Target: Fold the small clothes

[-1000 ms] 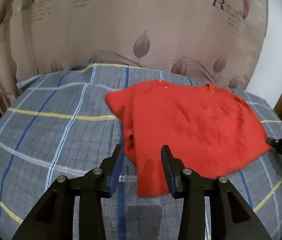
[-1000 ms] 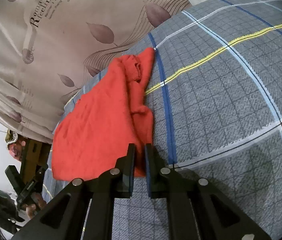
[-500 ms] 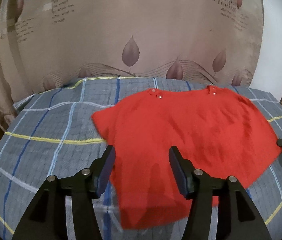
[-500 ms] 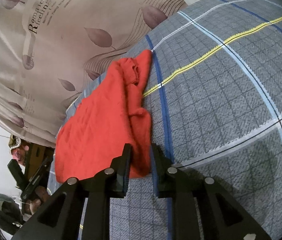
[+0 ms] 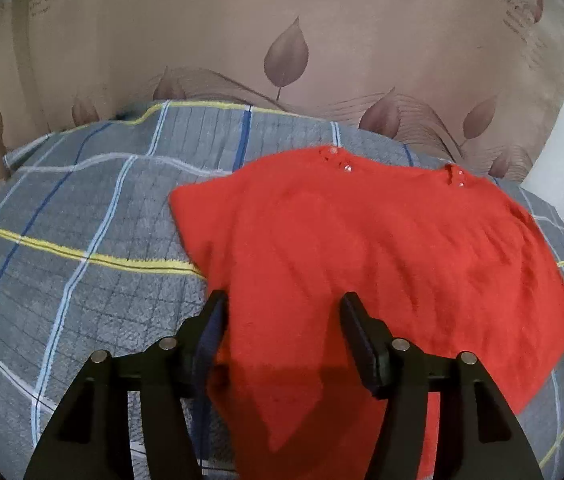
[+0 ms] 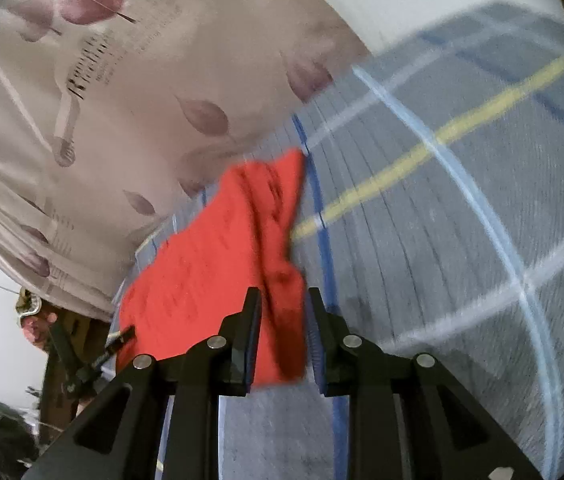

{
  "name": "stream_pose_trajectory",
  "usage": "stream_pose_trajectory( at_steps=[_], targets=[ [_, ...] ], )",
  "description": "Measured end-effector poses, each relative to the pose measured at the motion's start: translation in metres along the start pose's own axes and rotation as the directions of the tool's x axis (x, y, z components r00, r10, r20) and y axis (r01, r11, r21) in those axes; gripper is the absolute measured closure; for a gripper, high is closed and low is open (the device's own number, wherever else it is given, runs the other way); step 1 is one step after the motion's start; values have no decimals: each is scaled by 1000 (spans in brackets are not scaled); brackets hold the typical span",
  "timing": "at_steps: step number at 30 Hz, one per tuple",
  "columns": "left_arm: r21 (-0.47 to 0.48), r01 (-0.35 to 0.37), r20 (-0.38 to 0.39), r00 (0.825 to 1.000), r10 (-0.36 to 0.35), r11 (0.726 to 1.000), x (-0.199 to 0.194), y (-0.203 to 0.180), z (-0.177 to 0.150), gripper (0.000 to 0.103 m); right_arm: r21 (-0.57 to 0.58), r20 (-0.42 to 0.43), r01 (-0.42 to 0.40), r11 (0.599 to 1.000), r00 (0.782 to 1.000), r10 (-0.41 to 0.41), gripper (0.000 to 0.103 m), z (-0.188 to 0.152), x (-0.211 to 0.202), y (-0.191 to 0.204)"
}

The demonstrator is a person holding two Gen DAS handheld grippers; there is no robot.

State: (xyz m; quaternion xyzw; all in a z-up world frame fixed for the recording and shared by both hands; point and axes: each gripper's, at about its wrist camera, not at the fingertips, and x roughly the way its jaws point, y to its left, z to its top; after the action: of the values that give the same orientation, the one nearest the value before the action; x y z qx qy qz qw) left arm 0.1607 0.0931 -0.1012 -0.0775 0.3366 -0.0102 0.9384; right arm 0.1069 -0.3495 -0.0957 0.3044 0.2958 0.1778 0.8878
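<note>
We see a red top (image 5: 370, 248) spread on a bed covered by a grey checked sheet (image 5: 82, 248) with blue, white and yellow lines, and a beige curtain (image 5: 282, 40) printed with leaves and lettering hangs right behind the bed. In the left wrist view the top lies mostly flat, its neckline with 2 small clusters of shiny buttons toward the curtain, and its near hem runs under the left gripper (image 5: 282, 320), whose jaws stand fairly wide and are opening, with red cloth between them but not pressed by either pad. In the right wrist view the right gripper (image 6: 282, 320) has its jaws narrow and opening, a rumpled fold of the top between them; motion blur keeps us from telling whether the pads touch it. The black fingers of each gripper block the nearest part of the top. At the left edge of that view stands dark clutter that we cannot make out.
</note>
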Motion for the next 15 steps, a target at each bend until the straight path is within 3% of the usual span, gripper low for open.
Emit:
stream_pose_trajectory(
  at_steps=[4,7,12,15],
  targets=[
    [1,-12,-8,1000,12,1000,1,-1,-1,39,-126,-41,13,992,999,-18,81,30,31,39],
    [-11,-38,-29,999,38,999,6,1,0,25,-229,-65,72,971,994,-90,79,48,66,61],
    [-80,20,-27,999,-23,997,6,15,0,24,-239,-89,118,964,986,-143,77,73,119,60],
    [-77,17,-27,999,-20,997,7,15,1,24,-226,-101,218,949,964,-246,95,79,144,48]
  ],
)
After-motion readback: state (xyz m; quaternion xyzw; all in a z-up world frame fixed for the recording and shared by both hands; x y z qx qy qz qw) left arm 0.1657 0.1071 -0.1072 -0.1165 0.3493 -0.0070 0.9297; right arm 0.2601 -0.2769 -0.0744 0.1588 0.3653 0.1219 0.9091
